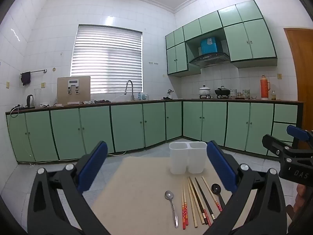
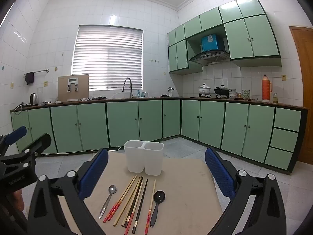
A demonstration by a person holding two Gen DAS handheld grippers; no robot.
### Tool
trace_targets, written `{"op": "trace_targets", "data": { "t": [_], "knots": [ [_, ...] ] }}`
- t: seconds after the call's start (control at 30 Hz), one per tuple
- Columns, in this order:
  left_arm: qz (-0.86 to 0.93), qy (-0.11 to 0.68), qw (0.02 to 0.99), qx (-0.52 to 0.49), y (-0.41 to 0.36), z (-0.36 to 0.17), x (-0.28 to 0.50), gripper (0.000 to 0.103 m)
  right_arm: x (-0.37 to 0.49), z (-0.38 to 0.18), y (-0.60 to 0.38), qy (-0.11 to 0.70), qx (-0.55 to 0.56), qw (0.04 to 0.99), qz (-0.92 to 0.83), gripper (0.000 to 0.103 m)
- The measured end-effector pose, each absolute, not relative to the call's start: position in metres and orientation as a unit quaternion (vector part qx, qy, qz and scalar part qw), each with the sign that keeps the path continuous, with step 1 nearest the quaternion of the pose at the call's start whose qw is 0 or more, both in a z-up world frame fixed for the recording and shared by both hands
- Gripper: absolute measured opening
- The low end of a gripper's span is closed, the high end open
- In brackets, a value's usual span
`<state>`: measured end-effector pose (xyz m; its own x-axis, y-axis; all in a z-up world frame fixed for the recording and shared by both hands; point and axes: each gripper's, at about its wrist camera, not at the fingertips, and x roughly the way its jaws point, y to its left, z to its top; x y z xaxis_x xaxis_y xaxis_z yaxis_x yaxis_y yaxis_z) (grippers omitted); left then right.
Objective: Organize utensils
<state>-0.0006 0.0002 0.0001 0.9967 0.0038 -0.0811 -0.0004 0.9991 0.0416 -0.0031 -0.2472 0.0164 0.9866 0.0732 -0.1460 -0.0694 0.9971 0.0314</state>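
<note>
Both grippers hover above a tan board-topped counter (image 2: 185,186) with their jaws spread wide and nothing between them. Seen from the left gripper (image 1: 156,166), the utensils lie ahead and low toward its right-hand jaw; from the right gripper (image 2: 156,170) they sit ahead between the jaws, nearer its left side.

The utensils lie in a loose row on the counter, clear of the jaws. A slim metal spoon (image 2: 108,199) with a shiny oval bowl is at the left. Next comes a fan of chopsticks (image 2: 133,201): pale bamboo ones, some with red patterned ends, and dark lacquered ones. A glossy black spoon (image 2: 157,203) with a round bowl lies at the right end. Just behind them stands a white, translucent plastic utensil holder (image 2: 144,160) with two rounded compartments, upright.

The blue jaw pads are textured with a fine diamond pattern, mounted on black frames.

The left view catches the other gripper at its right edge; the right view shows its counterpart at the left edge.
</note>
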Motion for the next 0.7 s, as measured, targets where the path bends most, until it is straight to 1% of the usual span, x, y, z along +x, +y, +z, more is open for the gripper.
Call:
{"op": "trace_targets", "data": {
  "t": [0.7],
  "knots": [
    [0.006, 0.043, 0.999, 0.022, -0.0028, 0.0005, 0.0034, 0.098, -0.0039, 0.0167, -0.2434, 0.074, 0.012, 0.997, 0.036, 0.097]
  ]
}}
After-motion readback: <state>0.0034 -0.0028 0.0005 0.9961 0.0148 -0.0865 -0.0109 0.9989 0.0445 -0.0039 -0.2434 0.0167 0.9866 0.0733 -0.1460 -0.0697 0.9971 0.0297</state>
